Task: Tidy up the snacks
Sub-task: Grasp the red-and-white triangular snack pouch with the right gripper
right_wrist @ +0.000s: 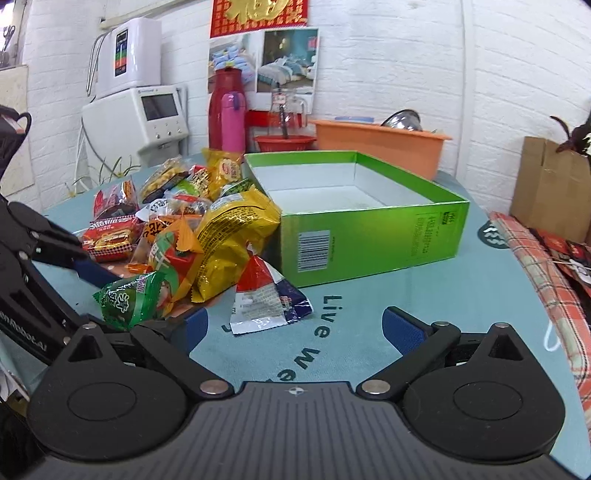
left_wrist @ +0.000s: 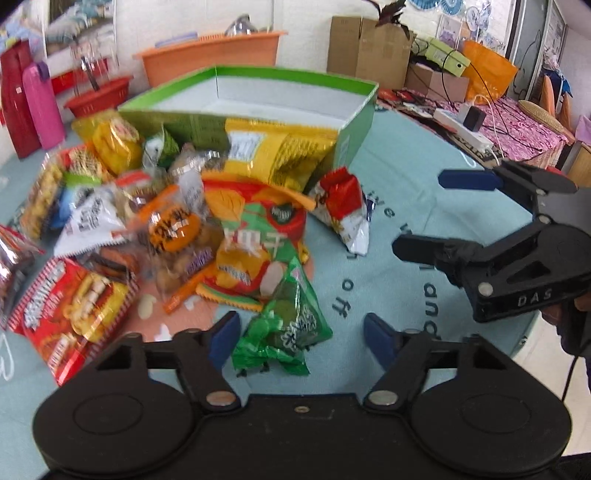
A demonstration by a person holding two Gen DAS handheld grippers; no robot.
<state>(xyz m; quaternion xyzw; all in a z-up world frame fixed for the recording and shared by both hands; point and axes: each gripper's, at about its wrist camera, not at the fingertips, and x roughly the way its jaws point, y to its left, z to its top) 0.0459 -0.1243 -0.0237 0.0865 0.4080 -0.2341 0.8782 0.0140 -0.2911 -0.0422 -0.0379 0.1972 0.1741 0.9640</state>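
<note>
We read this as a lived-in home room: white-painted brick wall point(right_wrist: 406, 74), red paper banner with gold character point(right_wrist: 258, 13), white wall-mounted water purifier point(right_wrist: 129, 51), tall red thermos flask point(right_wrist: 221, 107) at the teal-clothed table's point(right_wrist: 406, 295) far edge, brown cardboard boxes point(left_wrist: 365, 48).

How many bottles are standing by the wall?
2: a tall dark red bottle against the wall behind the snack pile, and a shorter pink bottle right in front of it. More could be hidden behind them.

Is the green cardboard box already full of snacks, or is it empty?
Empty. The green cardboard box shows only its bare white floor and walls in both views; the pile of snack packets lies outside, beside it.
</note>
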